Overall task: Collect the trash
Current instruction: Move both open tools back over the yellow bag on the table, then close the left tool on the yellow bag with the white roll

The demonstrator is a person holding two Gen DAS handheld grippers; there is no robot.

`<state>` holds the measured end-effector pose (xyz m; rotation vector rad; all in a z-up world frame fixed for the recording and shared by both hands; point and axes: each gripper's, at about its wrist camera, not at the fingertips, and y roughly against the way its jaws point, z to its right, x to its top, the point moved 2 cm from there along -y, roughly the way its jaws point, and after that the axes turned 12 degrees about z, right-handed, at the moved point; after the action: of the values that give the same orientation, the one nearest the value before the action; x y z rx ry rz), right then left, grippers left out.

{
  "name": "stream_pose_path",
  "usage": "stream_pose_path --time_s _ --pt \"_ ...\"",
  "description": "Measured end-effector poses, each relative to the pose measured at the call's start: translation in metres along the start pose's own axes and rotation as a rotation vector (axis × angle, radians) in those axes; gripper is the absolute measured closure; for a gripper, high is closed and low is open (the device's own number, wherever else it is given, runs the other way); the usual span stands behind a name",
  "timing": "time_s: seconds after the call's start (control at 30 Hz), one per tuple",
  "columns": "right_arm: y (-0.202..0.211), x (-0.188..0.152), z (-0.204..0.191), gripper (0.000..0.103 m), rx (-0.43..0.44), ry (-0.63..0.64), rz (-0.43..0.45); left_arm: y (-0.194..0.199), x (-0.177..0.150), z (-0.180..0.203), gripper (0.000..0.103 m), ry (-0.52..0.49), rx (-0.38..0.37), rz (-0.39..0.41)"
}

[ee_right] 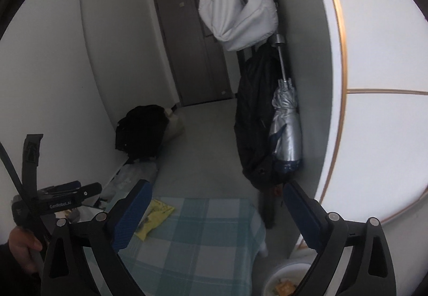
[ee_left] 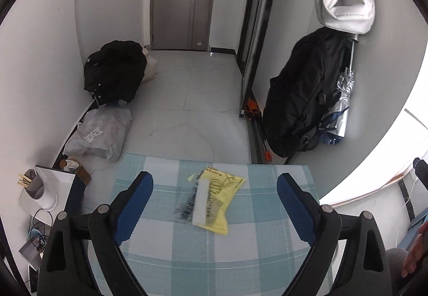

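A yellow plastic wrapper point(ee_left: 214, 201) with a clear printed strip lies flat on the blue-checked tablecloth point(ee_left: 240, 248), near the table's far edge. My left gripper point(ee_left: 215, 205) is open and empty, its blue pads either side of the wrapper and above it. In the right wrist view the wrapper point(ee_right: 153, 217) lies at the table's left, partly behind my left finger. My right gripper point(ee_right: 216, 215) is open and empty, above the table's right part. A white bin point(ee_right: 283, 282) holding some trash stands on the floor at the table's right.
The left hand-held gripper point(ee_right: 58, 202) shows at the left of the right wrist view. A black backpack point(ee_left: 302, 98) and a silver umbrella point(ee_left: 339, 106) hang on the right wall. A black bag point(ee_left: 115, 71) and a grey parcel point(ee_left: 99, 133) lie on the floor at left. A white shelf point(ee_left: 50, 189) stands left of the table.
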<state>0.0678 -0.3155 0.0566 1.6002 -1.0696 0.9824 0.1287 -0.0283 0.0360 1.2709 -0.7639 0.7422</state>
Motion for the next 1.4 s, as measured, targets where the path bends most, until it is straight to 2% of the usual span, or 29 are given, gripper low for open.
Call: stream_pose_path --time_s 0.3,0.47,0.63,0.67,0.7,0.77,0.87,1.03,1.07,1.13,1.2,1.27,1.3,1.4 --pt "-0.081 -0.045 -0.074 0.003 0.103 0.073 -0.162 -0.022 -0.010 -0.067 0.010 0.092 0.067 -0.012" --pt "-0.141 -0.087 -0.106 0.003 0.196 0.048 -0.335 -0.030 -0.011 -0.092 0.010 0.148 0.092 -0.064" --pt "-0.182 -0.121 -0.140 0.006 0.261 0.055 -0.439 -0.030 -0.011 -0.112 0.010 0.188 0.127 -0.085" --pt "-0.190 -0.127 -0.147 0.011 0.276 0.054 -0.457 -0.030 -0.011 -0.115 0.010 0.190 0.133 -0.089" --pt "-0.197 -0.131 -0.154 0.023 0.294 0.054 -0.474 -0.030 -0.011 -0.118 0.010 0.193 0.139 -0.092" --pt "-0.211 -0.141 -0.169 0.035 0.299 0.087 -0.519 -0.033 -0.012 -0.124 0.010 0.189 0.153 -0.103" --pt "-0.227 -0.154 -0.185 0.039 0.320 0.116 -0.570 -0.037 -0.014 -0.131 0.010 0.196 0.156 -0.129" --pt "-0.242 -0.170 -0.196 0.049 0.237 0.207 -0.618 -0.035 -0.015 -0.144 0.010 0.210 0.174 -0.144" --pt "-0.242 -0.172 -0.197 0.055 0.217 0.217 -0.622 -0.035 -0.015 -0.146 0.010 0.214 0.176 -0.145" --pt "-0.242 -0.177 -0.199 0.059 0.196 0.246 -0.617 -0.034 -0.016 -0.150 0.010 0.225 0.177 -0.150" --pt "-0.240 -0.181 -0.201 0.079 0.183 0.278 -0.616 -0.033 -0.016 -0.151 0.010 0.234 0.179 -0.152" --pt "-0.239 -0.181 -0.202 0.080 0.193 0.285 -0.621 -0.034 -0.016 -0.151 0.010 0.237 0.178 -0.156" --pt "-0.238 -0.180 -0.203 0.088 0.202 0.286 -0.622 -0.034 -0.016 -0.151 0.010 0.235 0.177 -0.156" --pt "-0.229 -0.182 -0.203 0.095 0.236 0.274 -0.642 -0.036 -0.015 -0.149 0.010 0.222 0.182 -0.155"
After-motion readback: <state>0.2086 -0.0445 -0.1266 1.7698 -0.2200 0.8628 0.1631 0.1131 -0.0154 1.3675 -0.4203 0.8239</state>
